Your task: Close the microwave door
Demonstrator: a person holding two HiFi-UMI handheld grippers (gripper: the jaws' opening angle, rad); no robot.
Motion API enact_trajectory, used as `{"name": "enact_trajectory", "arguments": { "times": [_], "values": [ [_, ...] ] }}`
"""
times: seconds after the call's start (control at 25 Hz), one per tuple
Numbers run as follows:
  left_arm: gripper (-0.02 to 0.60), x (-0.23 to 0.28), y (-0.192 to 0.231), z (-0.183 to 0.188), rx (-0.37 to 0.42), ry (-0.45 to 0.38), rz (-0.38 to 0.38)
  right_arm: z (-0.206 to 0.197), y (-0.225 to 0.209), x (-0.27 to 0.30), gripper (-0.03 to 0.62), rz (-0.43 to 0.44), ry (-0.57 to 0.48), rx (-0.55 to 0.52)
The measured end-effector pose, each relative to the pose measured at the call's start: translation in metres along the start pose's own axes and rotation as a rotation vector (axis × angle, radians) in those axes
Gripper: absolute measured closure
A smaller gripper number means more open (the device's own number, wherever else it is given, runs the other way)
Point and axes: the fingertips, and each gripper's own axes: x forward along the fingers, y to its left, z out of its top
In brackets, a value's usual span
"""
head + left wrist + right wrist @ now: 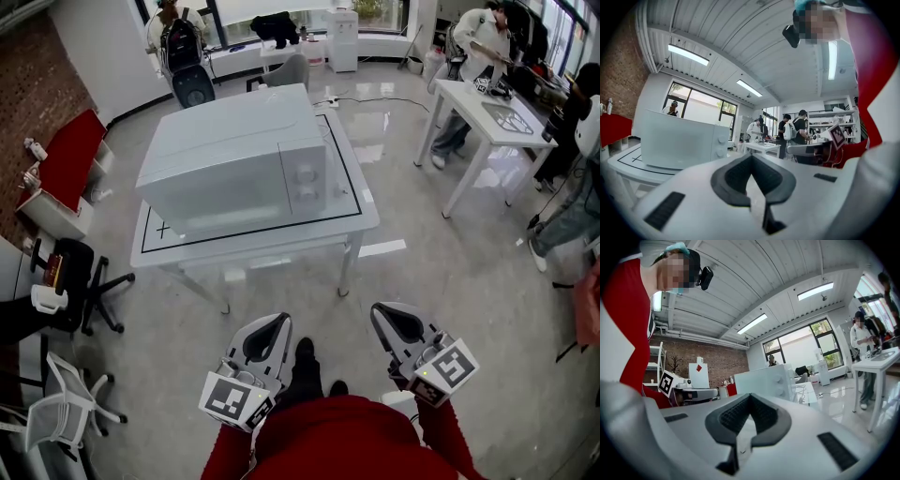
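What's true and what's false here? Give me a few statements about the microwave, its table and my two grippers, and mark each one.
1. The microwave stands on the white table. True.
2. The microwave door hangs open. False: it lies shut, flush with the front.
3. The left gripper touches the microwave. False: it is held low by the person's body, apart from the table.
4. The right gripper has its jaws together on nothing. True.
5. Two knobs sit on the right part of the microwave's front. True.
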Motion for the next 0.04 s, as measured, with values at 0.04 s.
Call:
{"name": "enact_trajectory", "arguments": {
  "times": [0.04],
  "values": [
    [0.572, -0.0009, -0.0011, -0.0007, 0.001, 0.001, 0.000, -0.0005, 0.0010, -0.0013, 0.582, -0.001, -0.001, 0.001]
  ]
}}
